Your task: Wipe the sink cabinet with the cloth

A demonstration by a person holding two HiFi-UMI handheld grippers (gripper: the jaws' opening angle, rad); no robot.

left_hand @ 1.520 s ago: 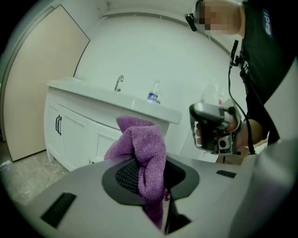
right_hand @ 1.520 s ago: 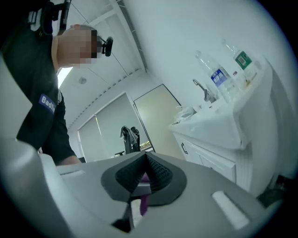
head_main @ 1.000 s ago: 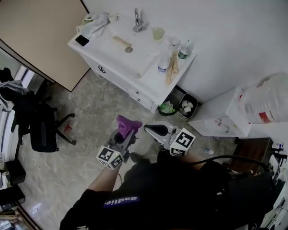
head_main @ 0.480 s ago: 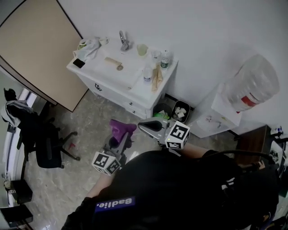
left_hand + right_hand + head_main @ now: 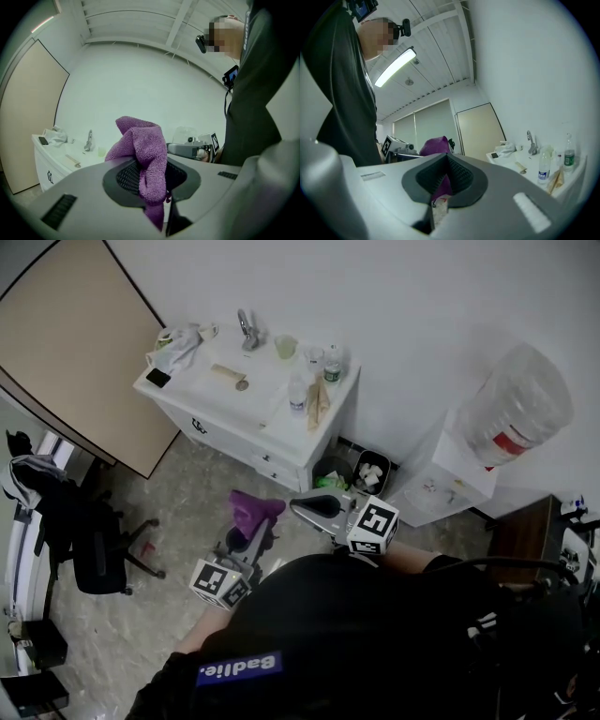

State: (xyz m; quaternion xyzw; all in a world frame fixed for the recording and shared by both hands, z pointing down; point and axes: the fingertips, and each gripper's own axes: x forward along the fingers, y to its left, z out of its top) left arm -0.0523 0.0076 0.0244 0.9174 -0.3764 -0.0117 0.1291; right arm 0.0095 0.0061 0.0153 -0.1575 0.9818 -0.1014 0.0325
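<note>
The white sink cabinet (image 5: 234,423) stands against the far wall, with a faucet (image 5: 246,329) and a basin on top. In front of the person's torso, over the floor and well short of the cabinet, my left gripper (image 5: 248,526) is shut on a purple cloth (image 5: 255,509). In the left gripper view the cloth (image 5: 143,145) bunches up out of the left gripper (image 5: 150,180). My right gripper (image 5: 302,505) hangs beside it, jaws together, holding nothing. In the right gripper view the right gripper (image 5: 446,176) shows the purple cloth (image 5: 436,145) behind it.
On the cabinet top lie a phone (image 5: 157,378), a white rag (image 5: 180,341), a cup (image 5: 286,346) and bottles (image 5: 298,395). A waste bin (image 5: 370,474) and a water dispenser (image 5: 487,442) stand to its right. An office chair (image 5: 89,540) is at the left, by a beige panel (image 5: 66,343).
The head view has shifted, so the cabinet now sits smaller and further up and left. Both grippers stay in front of the torso, the left still shut on the cloth.
</note>
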